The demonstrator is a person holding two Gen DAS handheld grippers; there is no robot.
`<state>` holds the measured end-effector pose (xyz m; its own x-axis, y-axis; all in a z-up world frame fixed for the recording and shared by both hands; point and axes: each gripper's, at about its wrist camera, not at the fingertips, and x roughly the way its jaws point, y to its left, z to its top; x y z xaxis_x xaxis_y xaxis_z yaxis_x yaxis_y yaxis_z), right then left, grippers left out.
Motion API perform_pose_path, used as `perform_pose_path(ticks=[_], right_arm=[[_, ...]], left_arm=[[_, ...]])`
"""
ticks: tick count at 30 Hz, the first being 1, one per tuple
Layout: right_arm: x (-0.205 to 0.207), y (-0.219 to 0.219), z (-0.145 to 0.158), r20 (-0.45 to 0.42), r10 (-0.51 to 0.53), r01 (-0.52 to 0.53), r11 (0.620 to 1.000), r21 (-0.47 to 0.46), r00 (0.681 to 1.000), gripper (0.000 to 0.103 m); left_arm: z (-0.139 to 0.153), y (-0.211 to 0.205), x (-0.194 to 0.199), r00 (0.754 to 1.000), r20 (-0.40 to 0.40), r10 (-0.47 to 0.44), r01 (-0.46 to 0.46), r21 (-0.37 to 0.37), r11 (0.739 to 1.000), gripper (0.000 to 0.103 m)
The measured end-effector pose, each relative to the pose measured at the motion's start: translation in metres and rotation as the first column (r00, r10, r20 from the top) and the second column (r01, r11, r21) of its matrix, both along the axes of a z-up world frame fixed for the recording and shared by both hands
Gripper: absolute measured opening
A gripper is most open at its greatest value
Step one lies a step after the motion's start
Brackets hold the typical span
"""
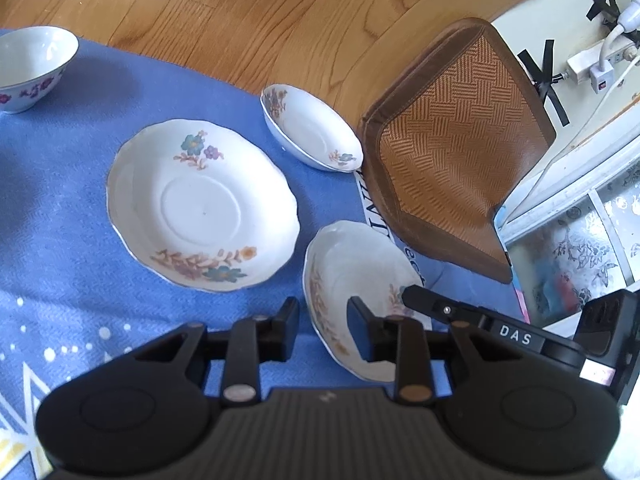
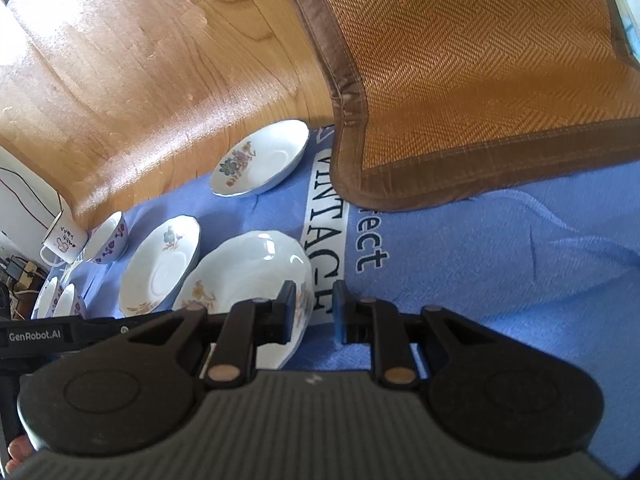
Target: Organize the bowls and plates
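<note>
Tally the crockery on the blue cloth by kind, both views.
Plates: 2 (large flat plate, near plate)
Shallow dish: 1 (shallow dish)
Bowls: 3 (purple-flowered bowl, two rims at the left edge)
Mug: 1 (mug)
Total: 7

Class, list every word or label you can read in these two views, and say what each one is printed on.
"DAS": white letters on the right gripper.
"GenRobot.AI": on the left gripper.
"VINTAG": white band on the blue cloth; the last letter is hidden.
"ect": cloth, the start covered by the woven mat.
Mug: writing too small to read.
</note>
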<state>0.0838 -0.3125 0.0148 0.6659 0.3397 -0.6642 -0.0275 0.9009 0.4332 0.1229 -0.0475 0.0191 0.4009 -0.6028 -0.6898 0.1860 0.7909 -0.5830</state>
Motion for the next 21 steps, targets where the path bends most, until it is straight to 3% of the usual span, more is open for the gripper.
perform_pose_path(ticks=[6, 8, 9, 15, 21], right_arm=[[0.003, 0.000, -0.003, -0.003, -0.026, 0.026, 0.999, 0.023, 1.000, 0.023], [0.005, -0.001, -0.004, -0.011, -0.033, 0.034, 0.999, 0.037, 0.999, 0.020], [0.004, 0.001, -0.004, -0.011, -0.029, 0.029, 0.999, 0.034, 1.000, 0.011], [-0.014, 0.015, 0.006, 0.036, 0.018, -0.016, 0.998, -0.054, 0.999, 0.011], [-0.044, 0.006, 0.011, 0.048, 0.013, -0.011, 0.999, -0.048, 0.999, 0.011]], left_arm=[[-0.006, -0.005, 0.004, 1.000, -0.013, -0.013, 0.013, 0.004, 1.000, 0.025], [-0.008, -0.006, 0.003, 1.000, -0.018, -0.010, 0.011, 0.012, 1.000, 0.011], [-0.008, -0.007, 0.001, 1.000, -0.011, -0.009, 0.009, 0.025, 1.000, 0.011], [-0.002, -0.001, -0.018, 1.000, -0.012, -0.021, 0.021, 0.013, 1.000, 0.011], [0.005, -0.011, -0.046, 0.998, -0.002, -0.060, 0.060, 0.015, 0.998, 0.011]])
